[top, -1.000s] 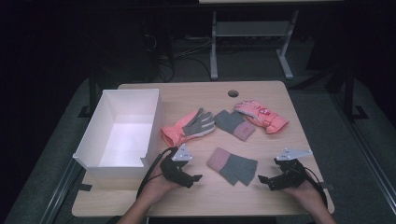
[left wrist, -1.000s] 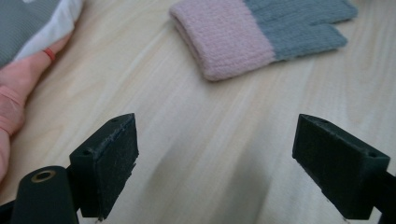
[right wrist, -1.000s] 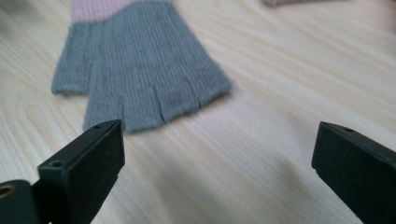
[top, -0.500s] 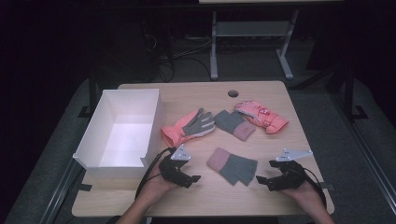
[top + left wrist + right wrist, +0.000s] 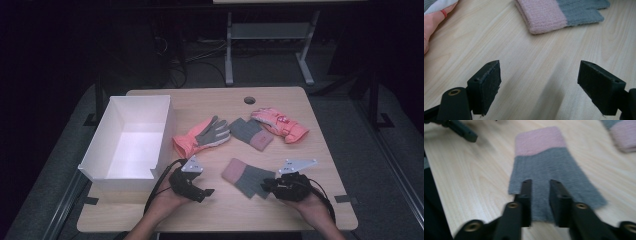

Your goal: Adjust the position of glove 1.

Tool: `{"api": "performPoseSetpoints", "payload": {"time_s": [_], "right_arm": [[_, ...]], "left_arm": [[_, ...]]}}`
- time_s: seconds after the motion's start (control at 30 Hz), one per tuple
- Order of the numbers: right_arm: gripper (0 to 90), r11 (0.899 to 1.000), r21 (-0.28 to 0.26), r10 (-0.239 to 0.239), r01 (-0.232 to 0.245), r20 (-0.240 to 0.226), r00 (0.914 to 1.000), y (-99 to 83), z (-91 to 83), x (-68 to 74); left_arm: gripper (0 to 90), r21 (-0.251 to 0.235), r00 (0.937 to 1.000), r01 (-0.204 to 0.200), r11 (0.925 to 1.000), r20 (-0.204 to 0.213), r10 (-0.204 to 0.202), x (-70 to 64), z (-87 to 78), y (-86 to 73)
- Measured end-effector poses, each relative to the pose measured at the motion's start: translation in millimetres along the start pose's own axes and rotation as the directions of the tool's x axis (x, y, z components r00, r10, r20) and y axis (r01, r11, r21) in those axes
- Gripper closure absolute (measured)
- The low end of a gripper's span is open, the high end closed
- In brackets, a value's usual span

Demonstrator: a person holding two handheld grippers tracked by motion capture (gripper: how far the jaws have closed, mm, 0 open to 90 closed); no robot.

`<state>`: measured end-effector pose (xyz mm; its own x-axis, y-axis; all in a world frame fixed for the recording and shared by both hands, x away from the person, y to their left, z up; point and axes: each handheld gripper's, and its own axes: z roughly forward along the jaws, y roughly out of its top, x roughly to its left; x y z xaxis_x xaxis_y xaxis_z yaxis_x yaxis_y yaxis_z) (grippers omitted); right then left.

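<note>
On the left of the bench (image 5: 310,200), a white box (image 5: 131,137) is standing open-topped, its long side running away from the person. Just right of its near corner, the left tongs (image 5: 206,192) are hovering low over bare wood with jaws spread wide, gripping nothing; in the left gripper view the left tongs (image 5: 539,85) are pointing toward the pink cuff of a knit glove (image 5: 562,13) lying a little ahead of them, apart from both jaws. Beyond the left tongs, near the box's right wall, a salmon ski glove with a grey palm (image 5: 202,136) is lying flat. Right of it a second pink-and-grey knit glove (image 5: 251,133) is resting, and just beside that a pink ski glove (image 5: 280,125) is lying near the far right. Toward the near edge, between the two hands, the knit glove (image 5: 245,176) is lying flat, pink cuff to the left and grey fingers to the right. At its grey end the right tongs (image 5: 267,186) are sitting over the fabric; in the right gripper view the right tongs (image 5: 540,191) are showing jaws drawn close together, a narrow gap left, above or on the grey part of the knit glove (image 5: 546,162). Whether they are pinching the cloth, I cannot tell.
</note>
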<state>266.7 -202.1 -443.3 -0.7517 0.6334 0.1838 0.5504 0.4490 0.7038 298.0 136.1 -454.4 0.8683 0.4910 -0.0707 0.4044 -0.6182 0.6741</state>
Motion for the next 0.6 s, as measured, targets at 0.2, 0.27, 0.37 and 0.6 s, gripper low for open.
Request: {"api": "performPoseSetpoints", "payload": {"time_s": [0.2,0.27,0.37,0.6], "right_arm": [[90.0,0.999,0.042,-0.018,0.019,-0.024,0.9995,-2.0,7.9,1.2],[90.0,0.998,0.061,-0.021,0.023,-0.028,0.9994,-3.0,10.7,2.4],[90.0,0.996,0.085,-0.028,0.031,-0.030,0.9992,-4.3,14.5,3.8],[90.0,0.992,0.115,-0.042,0.043,-0.014,0.9990,-5.9,18.2,1.9]], "left_arm": [[17.1,-0.002,1.0000,-0.004,1.0000,0.007,0.004,-1.9,2.0,-0.5],[17.1,-0.008,1.0000,0.001,1.0000,0.007,-0.001,-1.9,2.3,-0.5],[17.1,-0.008,0.9999,0.003,1.0000,0.010,-0.003,-1.5,2.2,-0.5],[15.9,0.004,0.9999,-0.009,0.9999,0.008,0.009,-0.7,1.2,-1.3]]}}
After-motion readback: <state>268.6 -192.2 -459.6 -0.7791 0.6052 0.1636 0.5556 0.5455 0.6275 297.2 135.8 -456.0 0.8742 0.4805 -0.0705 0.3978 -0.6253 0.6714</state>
